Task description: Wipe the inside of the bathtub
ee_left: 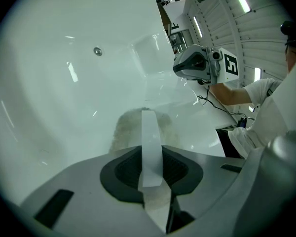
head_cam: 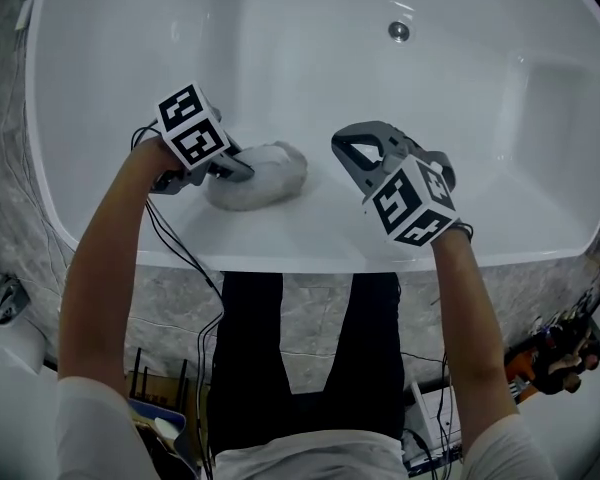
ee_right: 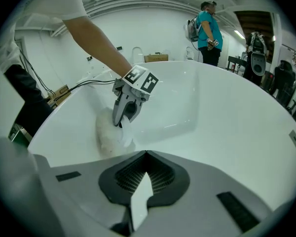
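The white bathtub (head_cam: 310,78) fills the head view, its inner near wall under both grippers. A white fluffy cloth (head_cam: 263,176) lies pressed against that near wall. My left gripper (head_cam: 240,167) is shut on the cloth's left end. In the left gripper view the cloth (ee_left: 130,127) shows fuzzy just past the closed jaws of the left gripper (ee_left: 150,132). My right gripper (head_cam: 352,154) hovers to the right of the cloth, shut and holding nothing. The right gripper view looks past the right gripper (ee_right: 146,169) to the left gripper (ee_right: 124,113) and the cloth (ee_right: 107,132).
The drain (head_cam: 399,31) sits at the tub's far side. Grey marbled floor (head_cam: 10,168) surrounds the tub, with cables (head_cam: 190,268) trailing from the left gripper. Tools and clutter (head_cam: 560,353) lie at the right. A person in a teal shirt (ee_right: 210,31) stands beyond the tub.
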The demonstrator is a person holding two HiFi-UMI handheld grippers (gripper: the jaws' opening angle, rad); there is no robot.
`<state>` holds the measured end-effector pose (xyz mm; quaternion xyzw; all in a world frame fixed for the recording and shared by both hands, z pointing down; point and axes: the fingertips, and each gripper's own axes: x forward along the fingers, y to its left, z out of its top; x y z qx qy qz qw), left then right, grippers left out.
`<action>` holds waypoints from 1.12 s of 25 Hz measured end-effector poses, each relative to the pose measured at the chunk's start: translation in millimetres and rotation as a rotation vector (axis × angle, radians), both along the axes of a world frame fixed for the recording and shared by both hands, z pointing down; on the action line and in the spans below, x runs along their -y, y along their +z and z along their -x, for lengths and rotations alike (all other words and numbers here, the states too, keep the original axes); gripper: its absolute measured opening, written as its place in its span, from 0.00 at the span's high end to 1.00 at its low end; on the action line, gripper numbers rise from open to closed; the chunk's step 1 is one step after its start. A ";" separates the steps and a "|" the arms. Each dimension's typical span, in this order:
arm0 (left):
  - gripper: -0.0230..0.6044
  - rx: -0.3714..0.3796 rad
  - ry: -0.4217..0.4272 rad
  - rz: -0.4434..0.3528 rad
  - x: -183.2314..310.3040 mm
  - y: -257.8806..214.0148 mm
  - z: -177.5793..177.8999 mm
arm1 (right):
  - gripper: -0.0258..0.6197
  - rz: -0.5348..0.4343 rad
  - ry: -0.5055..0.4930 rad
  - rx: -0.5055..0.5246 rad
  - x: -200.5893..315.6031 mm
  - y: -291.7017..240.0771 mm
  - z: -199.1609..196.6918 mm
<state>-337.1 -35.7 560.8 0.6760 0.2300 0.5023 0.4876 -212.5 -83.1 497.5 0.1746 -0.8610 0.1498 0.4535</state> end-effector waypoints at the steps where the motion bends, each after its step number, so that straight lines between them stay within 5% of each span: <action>1: 0.81 0.003 -0.003 0.000 1.5 0.4 4.7 | 0.93 0.001 -0.005 0.002 0.9 0.5 4.0; 18: 0.81 0.098 0.009 -0.006 28.7 6.3 93.5 | 0.93 0.007 -0.039 0.039 31.5 5.0 69.2; 28: 0.81 0.235 0.106 -0.053 44.6 26.2 141.5 | 0.93 0.018 -0.060 0.049 46.3 13.2 91.5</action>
